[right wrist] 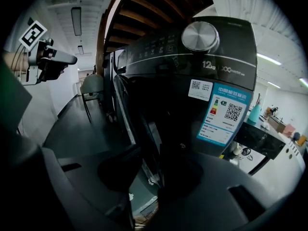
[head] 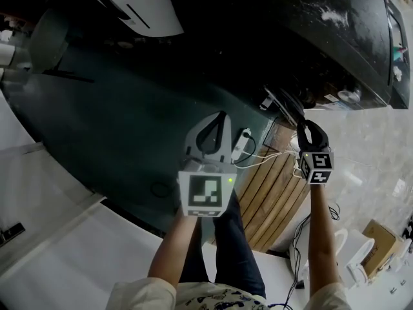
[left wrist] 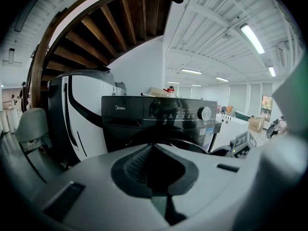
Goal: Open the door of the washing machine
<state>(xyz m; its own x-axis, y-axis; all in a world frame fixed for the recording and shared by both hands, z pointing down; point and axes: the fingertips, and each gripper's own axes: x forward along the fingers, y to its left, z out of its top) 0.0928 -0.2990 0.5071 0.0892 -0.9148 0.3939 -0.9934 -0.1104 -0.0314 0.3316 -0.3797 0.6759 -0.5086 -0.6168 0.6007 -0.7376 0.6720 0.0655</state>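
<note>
The black washing machine (head: pixel 310 37) fills the top right of the head view and stands straight ahead in the left gripper view (left wrist: pixel 159 117). In the right gripper view its door (right wrist: pixel 137 129) shows edge-on and stands slightly ajar from the front. My right gripper (right wrist: pixel 147 165) has the door's rim between its fingers, and they look shut on it; it sits at the machine's lower front (head: pixel 311 129). My left gripper (head: pixel 219 118) hangs away from the machine over the dark floor, shut, with nothing in it (left wrist: pixel 154 148).
A wooden slatted board (head: pixel 274 192) lies under my hands, with a white power strip (head: pixel 242 141) and cables beside it. A white appliance (left wrist: pixel 89 124) stands left of the machine, and a grey chair (left wrist: pixel 31 124) further left. A cardboard box (head: pixel 381 241) sits at the lower right.
</note>
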